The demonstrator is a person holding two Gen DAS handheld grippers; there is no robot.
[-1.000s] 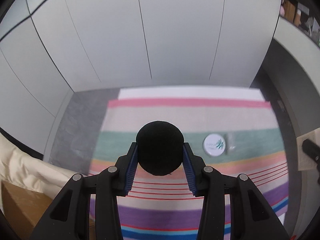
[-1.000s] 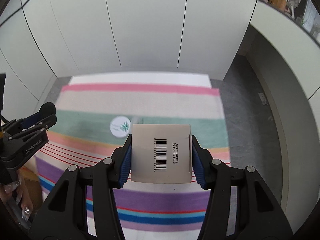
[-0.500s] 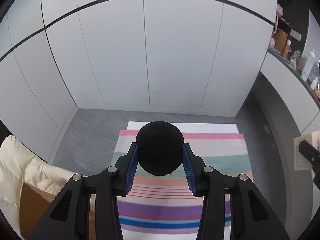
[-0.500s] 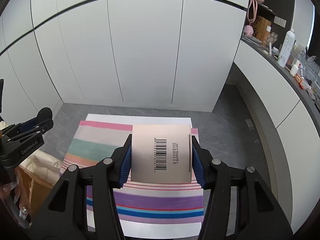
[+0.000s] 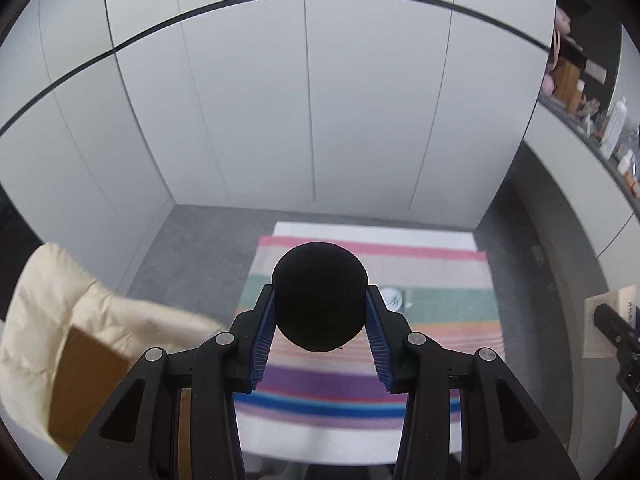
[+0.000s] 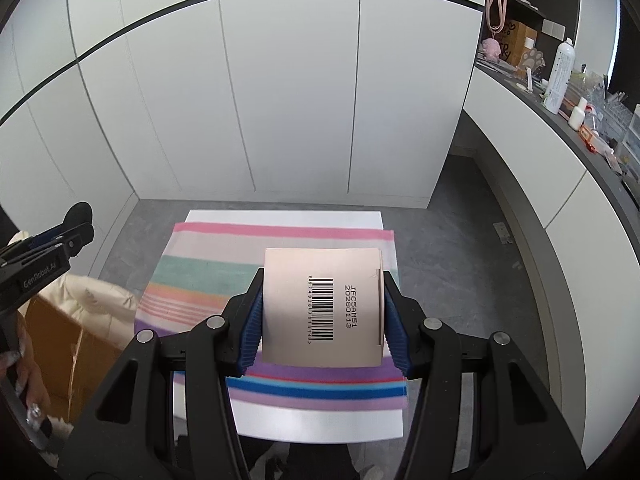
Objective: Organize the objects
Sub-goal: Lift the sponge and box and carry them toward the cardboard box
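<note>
Tall white cabinet doors point(image 6: 304, 100) across the back, thin vertical seams, one dark horizontal line running through. Grey stone-look floor point(image 6: 452, 248) below. White tabletop point(image 6: 320, 420) under a striped cloth point(image 6: 208, 268). Curved white counter point(image 6: 532, 168) at right, dark top crowded with bottles and small clutter. Brown cardboard box point(image 5: 84, 380) at left, cream padded fabric point(image 5: 52, 292) draped over it. Even, soft light.
</note>
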